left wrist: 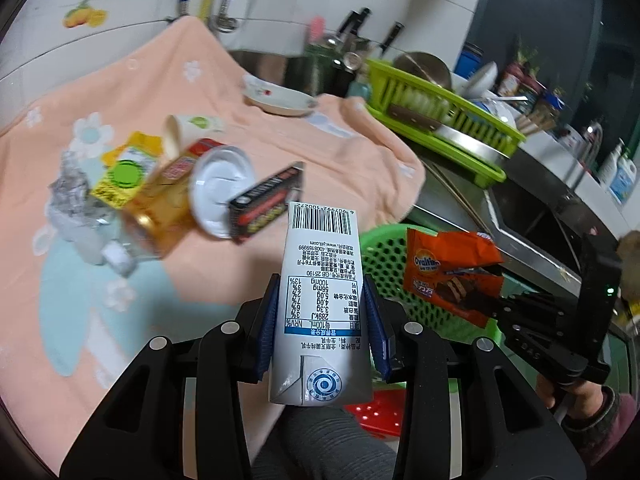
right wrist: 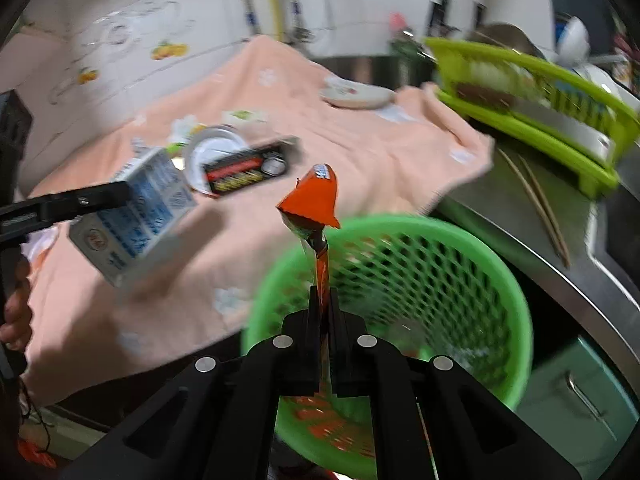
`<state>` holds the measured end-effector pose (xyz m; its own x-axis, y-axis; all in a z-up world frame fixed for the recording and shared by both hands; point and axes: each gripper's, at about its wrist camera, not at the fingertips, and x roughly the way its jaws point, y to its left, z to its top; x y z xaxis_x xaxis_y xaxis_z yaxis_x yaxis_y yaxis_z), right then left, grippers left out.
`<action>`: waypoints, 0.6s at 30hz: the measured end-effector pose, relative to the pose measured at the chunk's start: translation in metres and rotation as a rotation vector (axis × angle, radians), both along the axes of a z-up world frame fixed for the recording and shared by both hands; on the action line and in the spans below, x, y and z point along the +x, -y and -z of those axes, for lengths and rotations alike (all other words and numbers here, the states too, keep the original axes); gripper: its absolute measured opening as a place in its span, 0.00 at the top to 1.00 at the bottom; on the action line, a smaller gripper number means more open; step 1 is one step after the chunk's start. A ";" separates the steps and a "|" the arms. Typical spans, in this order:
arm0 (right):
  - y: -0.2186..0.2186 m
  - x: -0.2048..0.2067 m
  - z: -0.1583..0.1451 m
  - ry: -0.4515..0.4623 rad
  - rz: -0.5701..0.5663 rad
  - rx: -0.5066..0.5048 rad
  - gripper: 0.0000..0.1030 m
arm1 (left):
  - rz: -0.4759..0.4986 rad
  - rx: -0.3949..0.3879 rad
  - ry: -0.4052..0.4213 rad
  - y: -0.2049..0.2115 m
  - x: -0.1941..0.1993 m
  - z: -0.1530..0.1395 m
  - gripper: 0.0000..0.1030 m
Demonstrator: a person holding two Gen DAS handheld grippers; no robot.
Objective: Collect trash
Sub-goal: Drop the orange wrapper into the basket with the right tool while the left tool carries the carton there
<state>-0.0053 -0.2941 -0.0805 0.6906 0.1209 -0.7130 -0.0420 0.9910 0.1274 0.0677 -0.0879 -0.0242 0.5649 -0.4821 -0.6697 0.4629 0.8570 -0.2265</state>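
Two grippers carry trash toward the green mesh plastic basket at 3 o'clock: left gripper clamps a white milk carton; right gripper pinches an orange snack wrapper directly above it, likely for dropping.

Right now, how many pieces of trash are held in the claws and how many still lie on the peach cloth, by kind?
Held cartons: 1, milk carton
Held wrappers: 1, orange wrapper
Boxes on cloth: 3
Cups on cloth: 2
Crushed bottles on cloth: 1
Total: 8
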 end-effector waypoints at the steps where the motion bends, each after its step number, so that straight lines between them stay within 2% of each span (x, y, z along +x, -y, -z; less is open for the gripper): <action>1: 0.005 -0.002 0.004 -0.011 0.013 -0.001 0.96 | 0.010 -0.001 -0.005 0.004 0.001 0.001 0.62; 7: 0.031 -0.010 0.032 -0.101 0.098 0.014 0.93 | 0.084 0.006 -0.041 0.043 0.001 0.013 0.62; 11: 0.040 -0.017 0.043 -0.129 0.131 0.042 0.91 | 0.122 0.016 -0.051 0.063 0.002 0.019 0.62; 14: 0.045 -0.020 0.048 -0.138 0.146 0.052 0.82 | 0.149 0.024 -0.056 0.079 0.002 0.023 0.62; 16: 0.047 -0.023 0.049 -0.138 0.156 0.059 0.71 | 0.161 0.029 -0.064 0.088 0.004 0.026 0.62; 18: 0.050 -0.025 0.048 -0.131 0.166 0.058 0.66 | 0.172 0.032 -0.074 0.096 0.005 0.030 0.62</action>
